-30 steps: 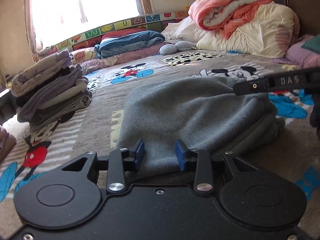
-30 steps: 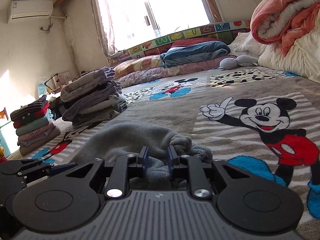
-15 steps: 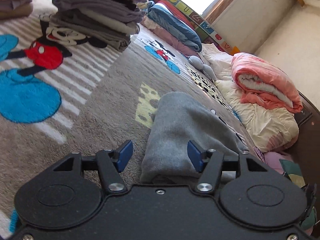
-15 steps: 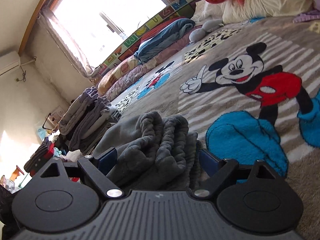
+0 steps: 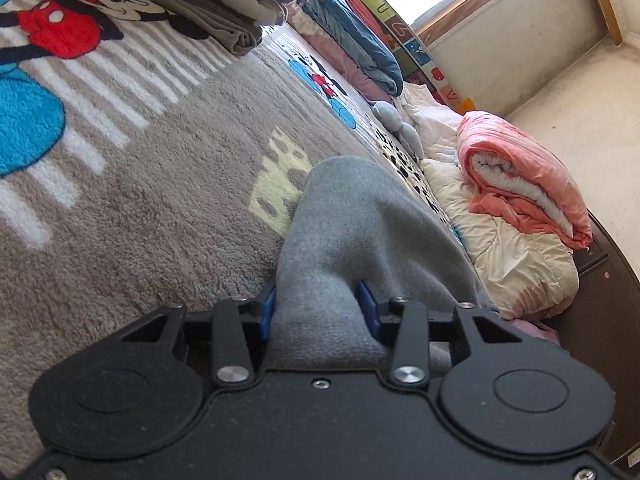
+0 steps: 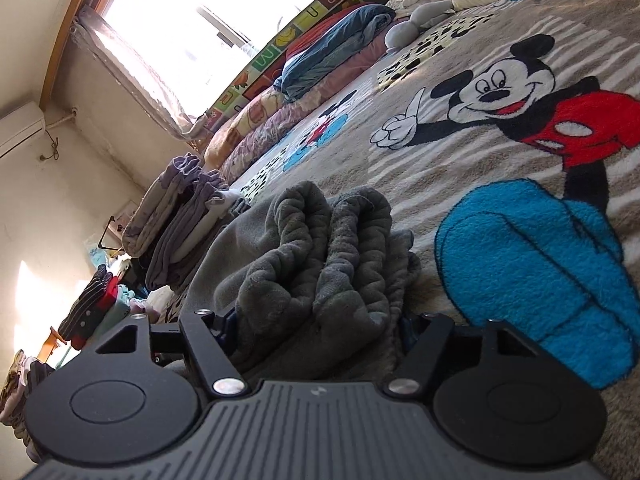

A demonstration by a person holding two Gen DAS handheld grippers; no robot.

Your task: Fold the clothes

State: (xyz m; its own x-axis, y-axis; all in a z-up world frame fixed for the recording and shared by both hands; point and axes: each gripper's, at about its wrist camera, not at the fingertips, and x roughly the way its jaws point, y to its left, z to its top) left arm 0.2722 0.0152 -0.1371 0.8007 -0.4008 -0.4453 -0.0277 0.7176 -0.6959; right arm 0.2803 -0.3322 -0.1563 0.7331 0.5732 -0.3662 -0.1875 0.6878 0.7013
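A folded grey fleece garment lies on the Mickey Mouse blanket. In the left wrist view my left gripper is closing on its smooth near end, and the blue pads pinch the cloth from both sides. The right wrist view shows the garment's bunched, ribbed end. My right gripper is closing around this thick bundle. The cloth fills the gap and touches both fingers. Both views are rolled to one side.
A stack of folded grey and purple clothes stands on the bed beyond the garment, also as folded clothes. Pillows and a blue blanket lie under the window. A pink and cream quilt is piled by the headboard. More folded clothes sit off the bed.
Both grippers rolled sideways, opened wide around the garment's ends and have narrowed onto the cloth again. The left one also shifted along the bed.
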